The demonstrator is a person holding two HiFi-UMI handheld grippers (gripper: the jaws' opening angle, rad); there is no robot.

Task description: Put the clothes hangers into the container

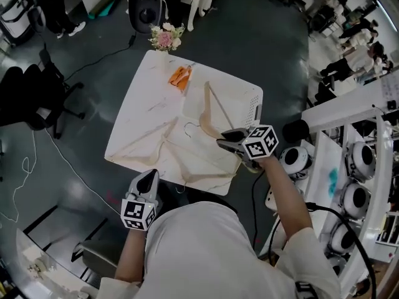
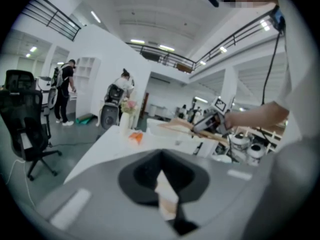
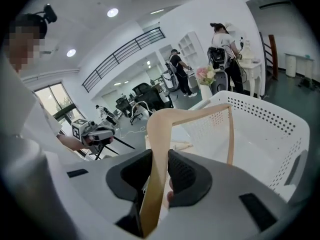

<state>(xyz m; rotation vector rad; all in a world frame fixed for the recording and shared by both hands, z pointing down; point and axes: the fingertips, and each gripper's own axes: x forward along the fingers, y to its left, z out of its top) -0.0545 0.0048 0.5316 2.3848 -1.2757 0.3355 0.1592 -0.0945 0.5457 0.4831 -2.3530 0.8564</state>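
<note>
The worktop (image 1: 134, 114) is the biggest thing in front of me, and a pale cloth (image 1: 187, 157) lies wrinkled over its near part. The white container (image 1: 252, 98) with the perforated walls stands on the far right part of it, open on top and, as far as I see, with nothing inside. The wooden hanger (image 1: 209, 111) is in the air, partly above the container. One arm of it is clamped between the fingers of my right gripper (image 1: 225, 140), while the other arm and the straight bar reach out over the rim. The metal hook points to the cloth side. I judge that the carrying is almost done and the placing is what comes now. To do it well, I should bring the whole hanger over the opening, so that neither the bar nor the hook can catch on the rim. Then I should tilt it flat and lower it inside before I open the fingers. If I drop it from high, it may bounce out or stay hanging on the wall. My left gripper (image 1: 148, 179) waits at the near edge of the worktop, well apart from the container, and its fingers seem together and empty.
</note>
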